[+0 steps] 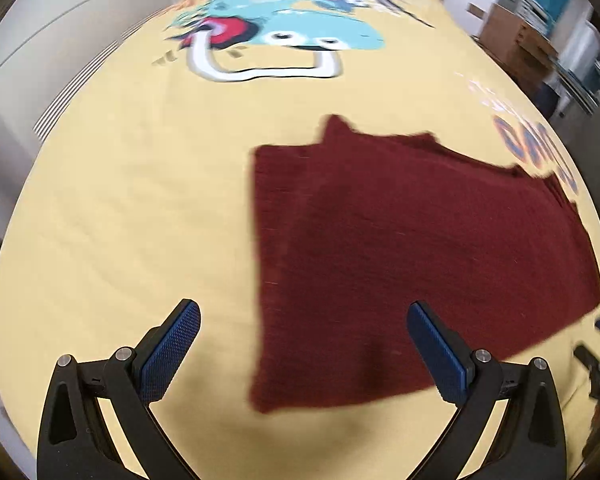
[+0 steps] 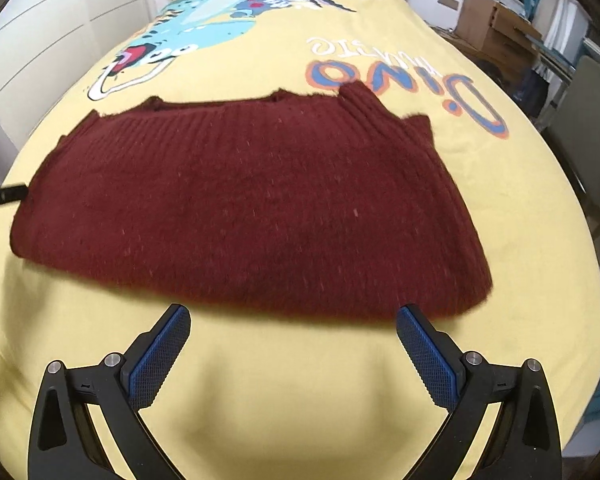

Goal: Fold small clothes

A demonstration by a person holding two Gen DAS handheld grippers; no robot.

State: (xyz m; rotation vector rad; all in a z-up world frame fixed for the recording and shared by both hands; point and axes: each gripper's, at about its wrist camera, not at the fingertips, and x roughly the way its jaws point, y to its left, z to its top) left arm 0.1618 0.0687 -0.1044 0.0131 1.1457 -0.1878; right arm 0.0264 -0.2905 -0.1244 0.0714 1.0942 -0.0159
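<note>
Right wrist view: folded sweater [image 2: 252, 208] long axis left-right, neckline away; right gripper [image 2: 293, 320] released, left gripper [image 1: 304, 316] released.

One dark red ribbed knit sweater [image 2: 252, 208], folded, lies on one bed with a yellow dinosaur-print cover [image 2: 300, 380]. Two sets of black tongs with blue pads are counted: the left tongs [image 1: 303, 354] and the right tongs [image 2: 293, 352], each with two fingers spread apart.
</note>
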